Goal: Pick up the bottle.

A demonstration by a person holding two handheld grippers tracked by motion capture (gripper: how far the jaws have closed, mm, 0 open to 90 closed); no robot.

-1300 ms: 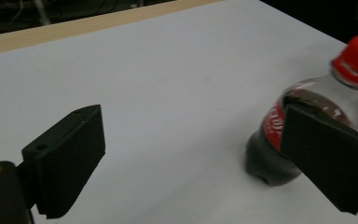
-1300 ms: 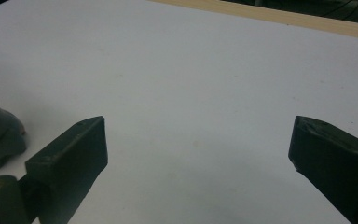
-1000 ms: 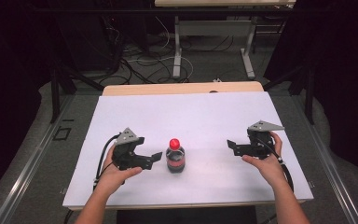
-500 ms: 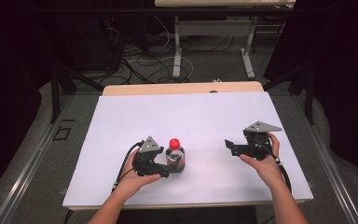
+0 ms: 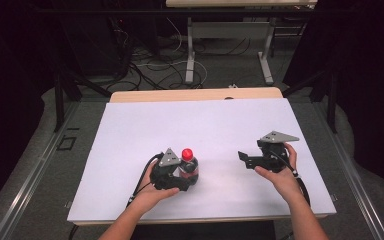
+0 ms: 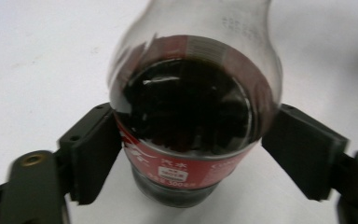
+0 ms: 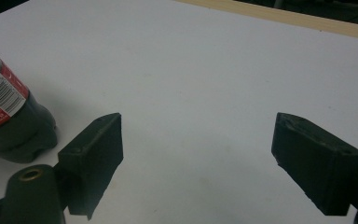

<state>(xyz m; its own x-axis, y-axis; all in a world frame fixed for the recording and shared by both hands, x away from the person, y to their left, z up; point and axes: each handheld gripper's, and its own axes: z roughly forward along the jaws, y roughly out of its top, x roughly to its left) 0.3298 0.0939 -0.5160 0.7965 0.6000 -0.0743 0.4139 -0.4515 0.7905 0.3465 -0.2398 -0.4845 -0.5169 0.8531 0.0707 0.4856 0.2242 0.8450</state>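
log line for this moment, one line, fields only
left gripper: jaws just closing, pads on cola bottle | right gripper: open, apart from bottle | bottle: upright on white table

High view overhead, facing forward-down; tongs views close, low; all share bottle (image 5: 188,162).

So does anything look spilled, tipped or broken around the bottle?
Nothing stands out. The bottle stands upright with its red cap on, no liquid on the white table, and the left tool sits squarely around its label.
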